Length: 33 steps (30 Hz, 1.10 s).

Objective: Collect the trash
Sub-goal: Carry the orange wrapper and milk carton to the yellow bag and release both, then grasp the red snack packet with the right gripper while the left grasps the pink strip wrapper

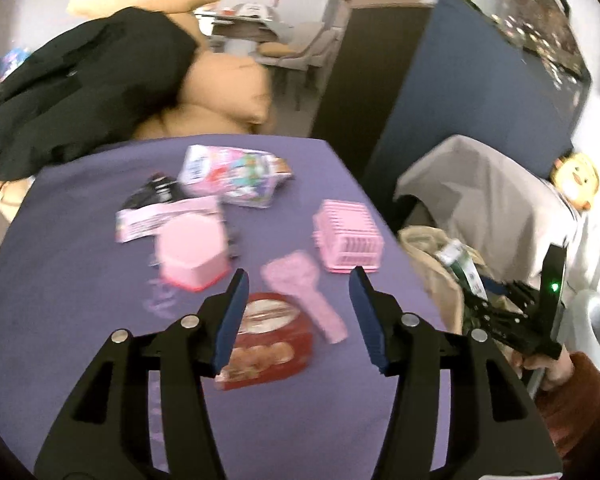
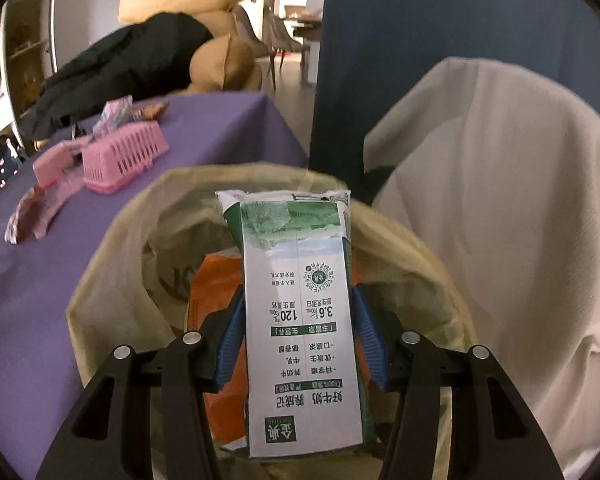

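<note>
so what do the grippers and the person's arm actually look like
Both the left gripper and right gripper share one design: black angular plastic linkage arms with round silver pivot pins and ribbed blue finger pads. The right unit shows a small green light. The hand holding it wears a dark red sleeve.

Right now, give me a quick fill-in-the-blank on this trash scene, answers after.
1. The right tongs are shut on a green-and-white milk ____.
2. That item is held over the open beige ____, which has orange packaging inside.
3. The left tongs are ____ above a red snack packet.
4. The pink basket sits on a ____ tablecloth.

Answers: carton; bag; open; purple
</note>
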Available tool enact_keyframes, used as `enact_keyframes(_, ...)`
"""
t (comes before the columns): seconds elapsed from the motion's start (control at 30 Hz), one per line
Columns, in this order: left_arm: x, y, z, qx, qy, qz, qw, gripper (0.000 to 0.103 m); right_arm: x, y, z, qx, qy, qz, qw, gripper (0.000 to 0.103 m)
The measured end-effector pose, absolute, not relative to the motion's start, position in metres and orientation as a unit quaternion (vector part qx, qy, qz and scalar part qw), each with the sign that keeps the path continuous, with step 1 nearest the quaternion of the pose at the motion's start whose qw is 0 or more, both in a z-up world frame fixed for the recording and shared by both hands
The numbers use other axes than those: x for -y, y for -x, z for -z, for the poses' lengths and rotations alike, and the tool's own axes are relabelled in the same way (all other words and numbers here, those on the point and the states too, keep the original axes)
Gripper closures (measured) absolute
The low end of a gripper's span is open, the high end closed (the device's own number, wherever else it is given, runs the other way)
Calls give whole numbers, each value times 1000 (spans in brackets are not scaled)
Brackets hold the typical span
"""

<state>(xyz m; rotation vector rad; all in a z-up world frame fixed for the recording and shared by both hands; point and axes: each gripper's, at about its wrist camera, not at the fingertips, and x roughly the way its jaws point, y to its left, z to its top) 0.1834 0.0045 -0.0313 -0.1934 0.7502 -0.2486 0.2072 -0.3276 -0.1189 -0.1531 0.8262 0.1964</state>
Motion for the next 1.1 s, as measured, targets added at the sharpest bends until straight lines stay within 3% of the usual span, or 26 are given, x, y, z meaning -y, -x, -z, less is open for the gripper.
enact_keyframes(0.17, -29, -178, 36, -363, 125, 111, 917, 53, 320, -207, 143, -448, 91, -95, 884, 54)
enact_keyframes(0.47, -57, -172, 45, -361, 150, 95, 915, 48, 320, -207, 133, -472, 75, -97, 873, 52)
enact_keyframes(0.57, -69, -168, 48, -362, 154, 83, 916, 47, 323, -204, 116, -454, 75, -88, 883, 45)
enact_keyframes(0.83, -95, -160, 58, -367, 148, 46, 917, 46, 297, -189, 51, -386, 29, -137, 912, 41)
enact_keyframes(1.1, -112, -151, 61, -364, 157, 48, 917, 46, 205, -189, 41, -381, 37, -276, 882, 32)
